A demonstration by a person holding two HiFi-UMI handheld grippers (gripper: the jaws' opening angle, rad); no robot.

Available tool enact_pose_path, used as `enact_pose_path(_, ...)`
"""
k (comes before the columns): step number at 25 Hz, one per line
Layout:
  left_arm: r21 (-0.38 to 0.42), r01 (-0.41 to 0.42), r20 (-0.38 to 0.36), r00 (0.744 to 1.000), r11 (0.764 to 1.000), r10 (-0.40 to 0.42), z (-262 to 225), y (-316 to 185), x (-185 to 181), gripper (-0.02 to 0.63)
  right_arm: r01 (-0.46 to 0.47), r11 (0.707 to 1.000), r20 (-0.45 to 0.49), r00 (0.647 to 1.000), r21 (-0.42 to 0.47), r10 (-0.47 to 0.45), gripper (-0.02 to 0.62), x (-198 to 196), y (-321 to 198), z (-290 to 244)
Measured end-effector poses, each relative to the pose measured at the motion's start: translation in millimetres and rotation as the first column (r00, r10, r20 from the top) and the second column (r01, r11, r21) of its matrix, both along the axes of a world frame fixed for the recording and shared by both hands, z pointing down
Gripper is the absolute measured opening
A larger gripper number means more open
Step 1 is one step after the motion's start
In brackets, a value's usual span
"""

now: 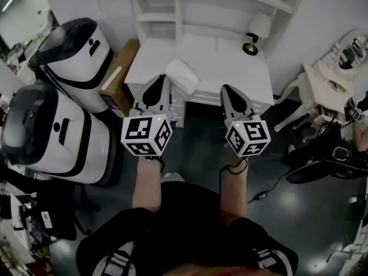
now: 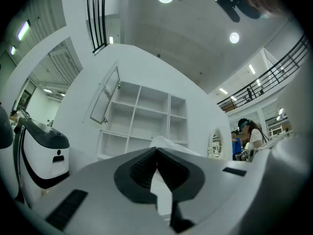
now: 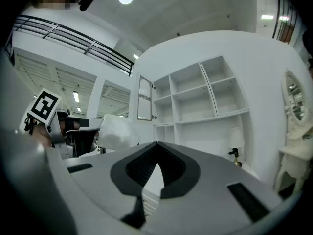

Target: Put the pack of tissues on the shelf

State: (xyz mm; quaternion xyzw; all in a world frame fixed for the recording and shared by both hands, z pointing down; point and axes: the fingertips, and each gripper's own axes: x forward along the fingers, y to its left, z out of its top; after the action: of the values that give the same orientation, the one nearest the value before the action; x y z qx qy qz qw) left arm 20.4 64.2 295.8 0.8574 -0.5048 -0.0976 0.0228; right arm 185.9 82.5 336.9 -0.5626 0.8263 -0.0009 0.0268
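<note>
White-walled room over dark glossy floor [image 1: 299,211]. Counted two bulky white-and-black rounded machines [image 1: 54,134] at left, one white desk [image 1: 230,68] backed by one white open-shelf unit [image 1: 161,13], one brown cardboard box [image 1: 121,68] between machines and desk. Held two grey grippers at the desk's front edge, floor open beneath: left gripper [image 2: 157,151] and right gripper [image 3: 157,145] both closed tight on nothing. Spotted one soft white pack of tissues [image 1: 183,75] on the desktop near its front-left edge, just beyond the left gripper; one small white-shaded lamp [image 1: 256,33] at right rear.
</note>
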Motion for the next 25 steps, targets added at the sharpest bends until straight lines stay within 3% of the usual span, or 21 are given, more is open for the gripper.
enact_pose_path(18,0.028,-0.009,0.015,1.0,1.0,0.008,-13.8,7.0,16.5,0.011,-0.022,1.0,0.042,0.999,0.018,0.021,0.02,15.7,-0.4,-4.6)
enact_pose_path(25,-0.007,-0.012,-0.026,1.0,1.0,0.012,-3.7,12.5,7.6,0.011,0.001,1.0,0.052,0.999,-0.022,0.0,0.02,6.1,0.8,10.5)
